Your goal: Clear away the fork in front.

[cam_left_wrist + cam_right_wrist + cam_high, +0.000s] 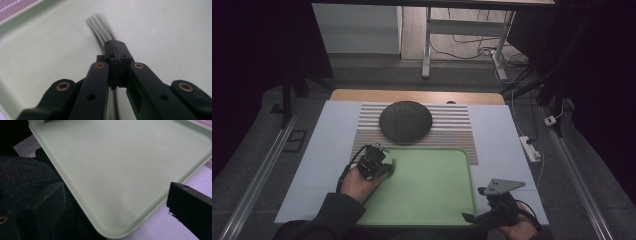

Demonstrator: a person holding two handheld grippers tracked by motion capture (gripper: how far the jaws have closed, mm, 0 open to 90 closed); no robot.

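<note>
While its jaws pinched a fork (pixel 100 27) over the green tray (pixel 452 200), the left gripper (pixel 391 165) sat left of centre. At lower right, the right gripper (pixel 469 218) gaped wide, empty.

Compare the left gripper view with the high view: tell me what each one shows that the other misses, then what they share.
Left gripper view alone: a fork, its tines sticking out past the closed jaws of the left gripper. High view alone: the dark domed object on the striped mat, and the right gripper at the tray's near right corner. Both: the green tray and the left gripper.
</note>
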